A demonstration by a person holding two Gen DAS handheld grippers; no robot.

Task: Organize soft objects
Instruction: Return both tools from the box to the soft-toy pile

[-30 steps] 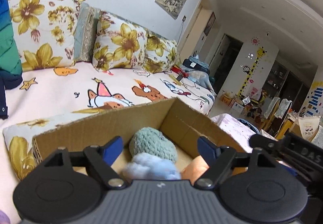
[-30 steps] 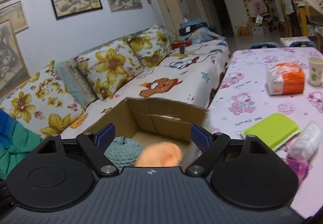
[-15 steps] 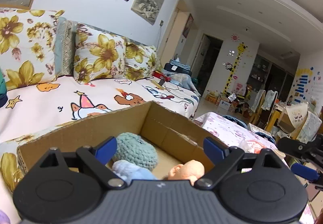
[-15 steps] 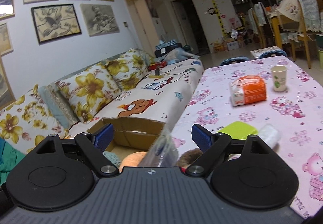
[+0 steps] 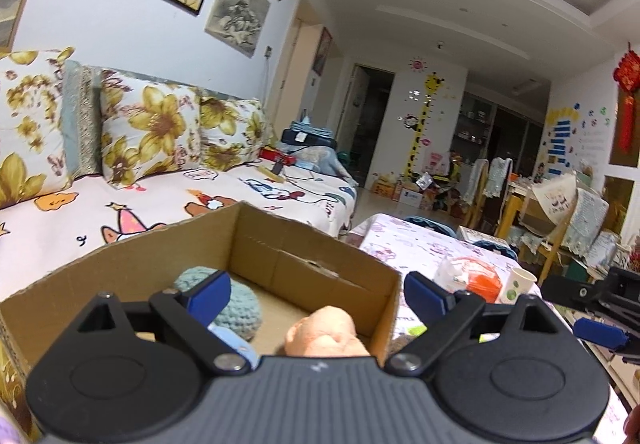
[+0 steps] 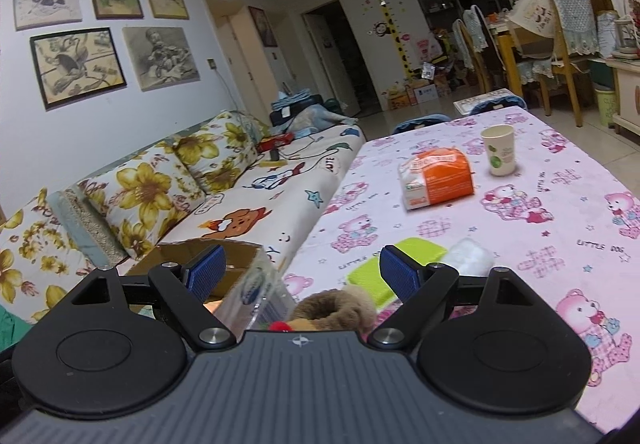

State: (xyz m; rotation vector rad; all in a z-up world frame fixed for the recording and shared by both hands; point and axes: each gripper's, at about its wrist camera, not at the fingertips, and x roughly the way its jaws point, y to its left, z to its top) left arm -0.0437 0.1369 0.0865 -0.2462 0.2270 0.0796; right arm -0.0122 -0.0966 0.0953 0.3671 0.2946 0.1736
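An open cardboard box [image 5: 320, 256] stands on the sofa edge beside the table. In it lie a teal knitted ball [image 5: 244, 308], a pale blue soft piece [image 5: 234, 342] and a peach soft toy [image 5: 324, 334]. My left gripper [image 5: 318, 296] hovers over the box, open wide, with nothing pressed between its pads. My right gripper [image 6: 302, 271] is open above the table's near edge. Under it lies a brown plush toy [image 6: 336, 308] beside a clear plastic wrapper [image 6: 256, 292]. The right gripper's blue finger [image 5: 600, 328] also shows at the far right of the left wrist view.
On the pink bear-print tablecloth [image 6: 540, 244] lie a green sponge [image 6: 404, 258], a white wad [image 6: 470, 254], an orange tissue pack [image 6: 438, 178] and a paper cup [image 6: 498, 148]. The sofa [image 6: 256, 212] with flowered cushions runs along the left. Chairs stand beyond the table.
My right gripper has swung right, from over the box to the table's edge above the brown plush. The left view has turned right and its jaws have widened a little.
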